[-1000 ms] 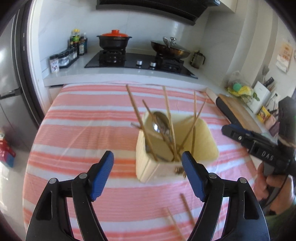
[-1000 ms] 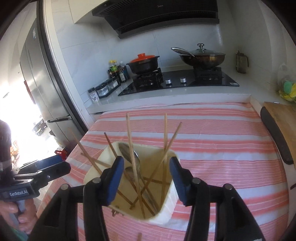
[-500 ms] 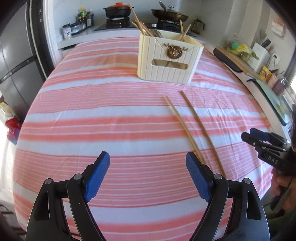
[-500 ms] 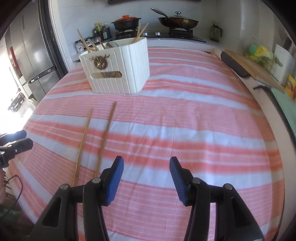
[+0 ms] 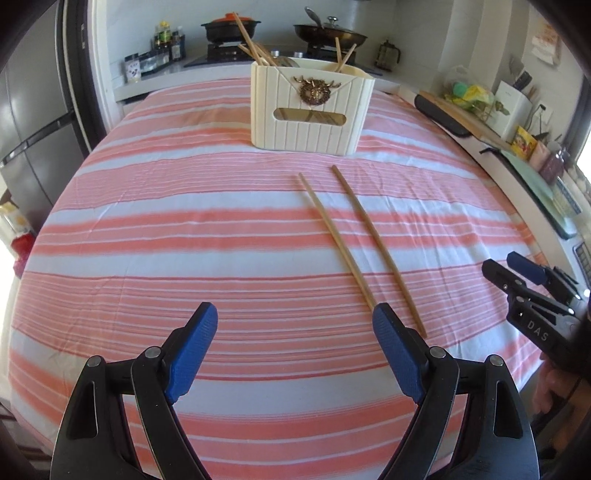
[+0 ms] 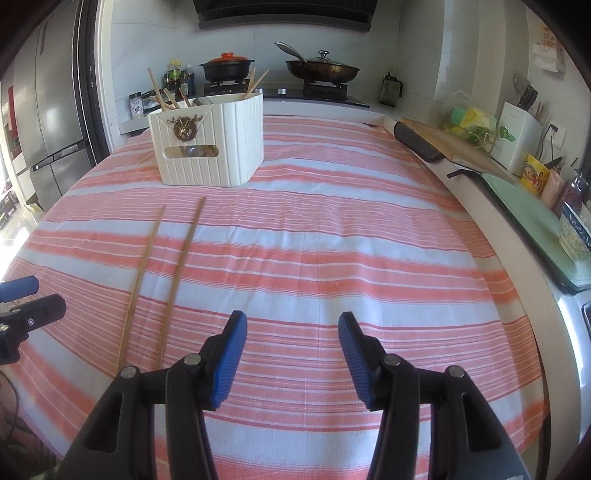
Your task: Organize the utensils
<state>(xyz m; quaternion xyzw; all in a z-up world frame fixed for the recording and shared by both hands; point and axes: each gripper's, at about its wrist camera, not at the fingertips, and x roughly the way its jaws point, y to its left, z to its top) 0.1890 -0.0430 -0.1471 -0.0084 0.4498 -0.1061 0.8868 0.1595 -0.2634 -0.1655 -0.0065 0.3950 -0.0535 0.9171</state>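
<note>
Beside the left claw (image 5: 295,325), two chopsticks (image 5: 343,245) lie loose.

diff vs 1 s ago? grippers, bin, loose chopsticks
Both grippers pulled back from above the cream ribbed utensil bin to the near table edge. The left gripper and right gripper are open and empty, as before; nothing was grasped or released. The bin, the utensils in it and the two loose wooden chopsticks on the striped cloth stayed put.

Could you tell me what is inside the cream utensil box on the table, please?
Several wooden chopsticks stick up out of the utensil box, plus what looks like a metal spoon. The walls hide their lower ends and anything else at the bottom.
</note>
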